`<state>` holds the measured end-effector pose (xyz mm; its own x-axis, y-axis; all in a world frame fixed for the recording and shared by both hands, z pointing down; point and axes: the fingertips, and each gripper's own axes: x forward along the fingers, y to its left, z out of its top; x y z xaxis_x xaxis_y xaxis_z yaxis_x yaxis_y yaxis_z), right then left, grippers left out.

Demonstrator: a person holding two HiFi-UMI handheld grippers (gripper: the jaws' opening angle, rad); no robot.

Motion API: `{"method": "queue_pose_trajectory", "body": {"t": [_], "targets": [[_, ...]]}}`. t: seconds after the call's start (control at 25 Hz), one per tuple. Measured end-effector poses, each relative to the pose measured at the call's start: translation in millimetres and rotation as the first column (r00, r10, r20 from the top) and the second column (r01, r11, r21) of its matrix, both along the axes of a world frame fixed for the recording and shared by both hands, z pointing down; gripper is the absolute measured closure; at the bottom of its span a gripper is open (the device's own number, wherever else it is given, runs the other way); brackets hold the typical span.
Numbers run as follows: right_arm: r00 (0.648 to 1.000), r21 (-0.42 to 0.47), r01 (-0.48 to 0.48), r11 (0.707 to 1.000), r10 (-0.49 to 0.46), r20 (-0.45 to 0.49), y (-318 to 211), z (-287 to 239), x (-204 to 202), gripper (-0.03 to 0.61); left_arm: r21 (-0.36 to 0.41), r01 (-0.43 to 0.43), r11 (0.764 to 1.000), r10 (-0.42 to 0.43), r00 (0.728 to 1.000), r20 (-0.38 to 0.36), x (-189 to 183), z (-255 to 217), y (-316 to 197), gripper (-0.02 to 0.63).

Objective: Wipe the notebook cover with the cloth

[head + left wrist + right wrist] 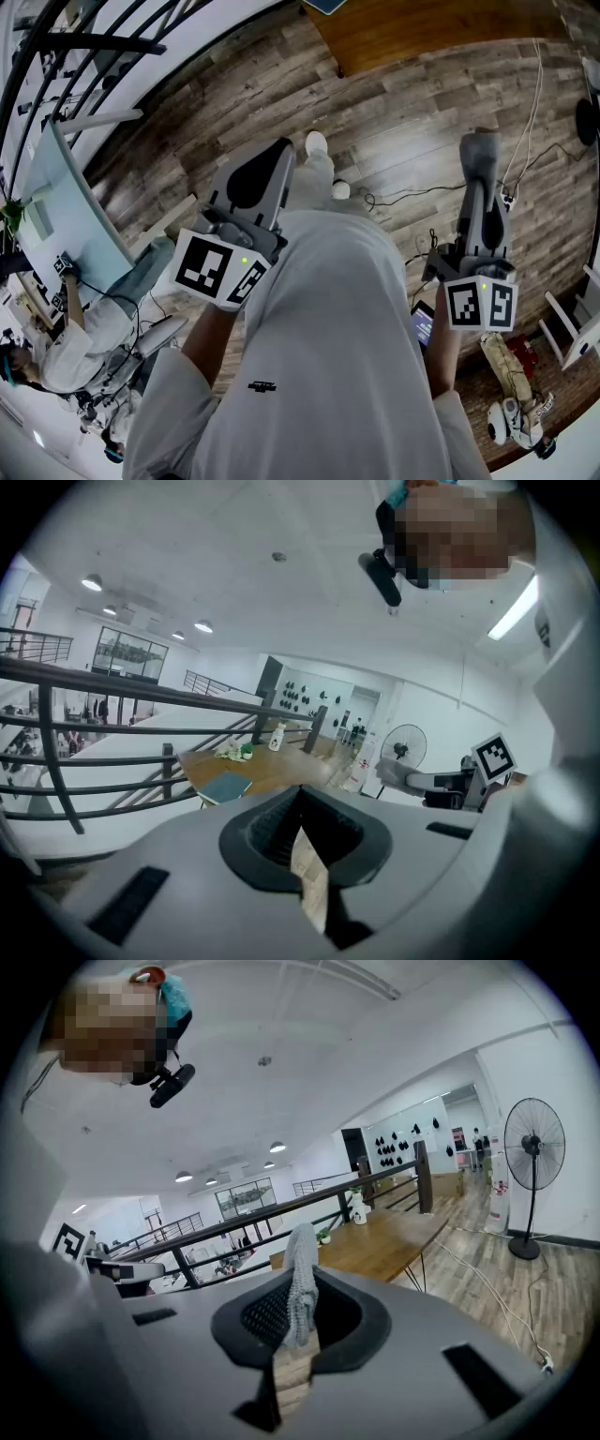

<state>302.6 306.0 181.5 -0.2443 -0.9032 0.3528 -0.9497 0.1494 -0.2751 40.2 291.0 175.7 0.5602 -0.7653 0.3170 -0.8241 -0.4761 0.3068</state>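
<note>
Both grippers are held up in front of the person's white shirt, away from the table. My right gripper is shut on a grey knitted cloth that sticks up between its jaws. With jaws closed and nothing between them, my left gripper points forward. The teal notebook lies flat on the near end of a wooden table some way ahead. In the head view only its corner shows at the top edge.
A white bottle and a small green plant stand at the table's far end. A black railing runs along the left. A standing fan and floor cables are at the right. Another person sits at a desk.
</note>
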Motion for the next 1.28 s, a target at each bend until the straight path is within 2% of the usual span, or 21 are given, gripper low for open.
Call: {"method": "queue_pose_trajectory", "body": {"t": [0.28,0.4,0.56,0.72,0.88,1.08,1.28], "targets": [[0.997,0.074,0.074,0.995,-0.074,-0.010,113.6,-6.5,-15.4,0.548,0.049,0.012,0.999,-0.014,0.999,0.043,19.0,-22.8,112.6,0.595],[0.997,0.101,0.073,0.992,-0.075,0.011,142.2,-10.2,-15.0,0.548,0.085,-0.001,0.996,-0.004,0.998,0.057,29.6,-31.9,137.1,0.595],[0.996,0.109,0.081,0.991,-0.083,0.015,167.4,-14.2,-14.9,0.548,0.080,-0.016,0.997,0.011,0.998,0.069,36.1,-30.5,159.8,0.595],[0.997,0.103,0.078,0.992,-0.078,-0.007,176.0,-18.3,-24.5,0.548,0.092,-0.021,0.996,0.016,0.998,0.055,27.1,-40.2,167.9,0.595],[0.995,0.108,0.089,0.990,-0.093,0.030,167.1,-15.3,-35.7,0.545,0.125,-0.009,0.992,-0.001,0.997,0.078,19.4,-49.1,166.5,0.595],[0.993,0.136,0.121,0.983,-0.122,0.002,162.4,-18.5,-34.5,0.543,0.116,-0.029,0.993,0.018,0.995,0.095,32.9,-38.0,168.1,0.595],[0.983,0.146,0.181,0.973,-0.183,0.003,154.8,-13.6,-26.7,0.543,0.122,0.023,0.992,-0.035,0.994,0.102,40.6,-30.5,171.0,0.595]]}}
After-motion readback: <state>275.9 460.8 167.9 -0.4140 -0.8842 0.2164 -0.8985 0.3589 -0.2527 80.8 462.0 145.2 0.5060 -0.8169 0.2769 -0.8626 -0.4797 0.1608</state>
